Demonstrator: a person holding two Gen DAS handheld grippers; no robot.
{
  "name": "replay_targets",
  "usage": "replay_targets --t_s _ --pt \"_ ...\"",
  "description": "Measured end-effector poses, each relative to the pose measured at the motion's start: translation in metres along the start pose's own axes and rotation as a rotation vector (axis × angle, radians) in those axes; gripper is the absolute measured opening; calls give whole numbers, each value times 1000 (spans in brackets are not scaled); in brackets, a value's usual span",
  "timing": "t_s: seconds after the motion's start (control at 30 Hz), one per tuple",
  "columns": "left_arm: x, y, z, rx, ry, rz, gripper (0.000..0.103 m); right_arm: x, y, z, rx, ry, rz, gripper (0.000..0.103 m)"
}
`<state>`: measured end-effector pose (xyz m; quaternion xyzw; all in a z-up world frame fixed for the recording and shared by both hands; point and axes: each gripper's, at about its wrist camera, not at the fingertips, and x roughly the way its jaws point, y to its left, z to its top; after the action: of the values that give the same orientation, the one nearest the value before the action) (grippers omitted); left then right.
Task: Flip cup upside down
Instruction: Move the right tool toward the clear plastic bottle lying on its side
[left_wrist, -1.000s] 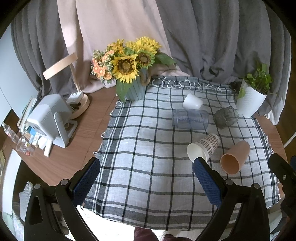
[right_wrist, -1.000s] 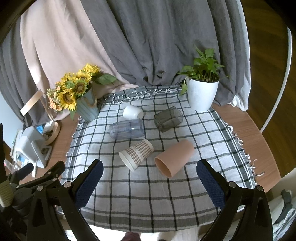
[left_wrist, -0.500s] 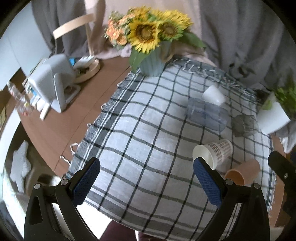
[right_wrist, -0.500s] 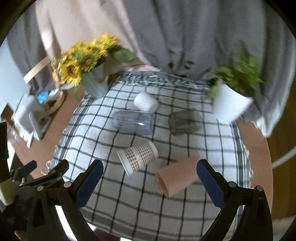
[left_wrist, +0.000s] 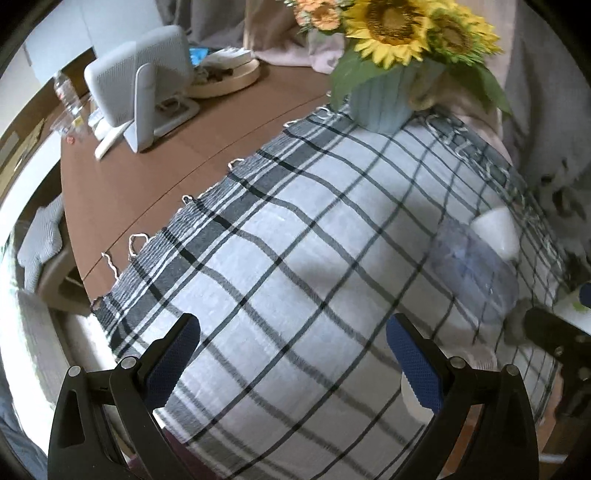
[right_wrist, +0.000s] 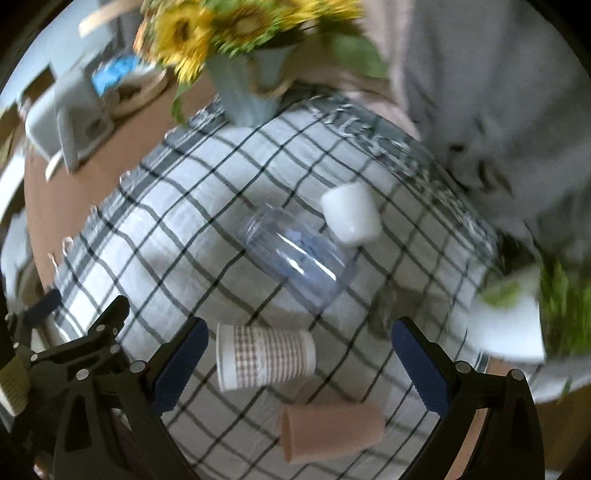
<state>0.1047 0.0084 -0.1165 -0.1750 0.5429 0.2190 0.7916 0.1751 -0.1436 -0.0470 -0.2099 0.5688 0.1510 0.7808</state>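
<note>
- My right gripper gapes, nothing held; the patterned paper cup lies sideways between its fingers, rim toward the left finger.
- My left gripper gapes over bare checked cloth.

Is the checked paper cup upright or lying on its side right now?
On its side: the checked paper cup lies along the plaid cloth, open rim facing left.

A home dining corner.
A round wooden table carries a plaid cloth, a vase of sunflowers near its far edge and a potted plant, with draped curtains behind.
</note>
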Motion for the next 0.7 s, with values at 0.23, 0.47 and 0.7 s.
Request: replay_targets --t_s 0.23,0.47,0.7 --pt "18 -7 17 -83 -3 28 103 37 18 42 -207 99 -1 99" --pt "37 -15 27 -129 31 51 102 69 18 66 -302 210 39 97" --pt "45 -22 29 -122 37 88 102 107 16 70 -350 325 66 89"
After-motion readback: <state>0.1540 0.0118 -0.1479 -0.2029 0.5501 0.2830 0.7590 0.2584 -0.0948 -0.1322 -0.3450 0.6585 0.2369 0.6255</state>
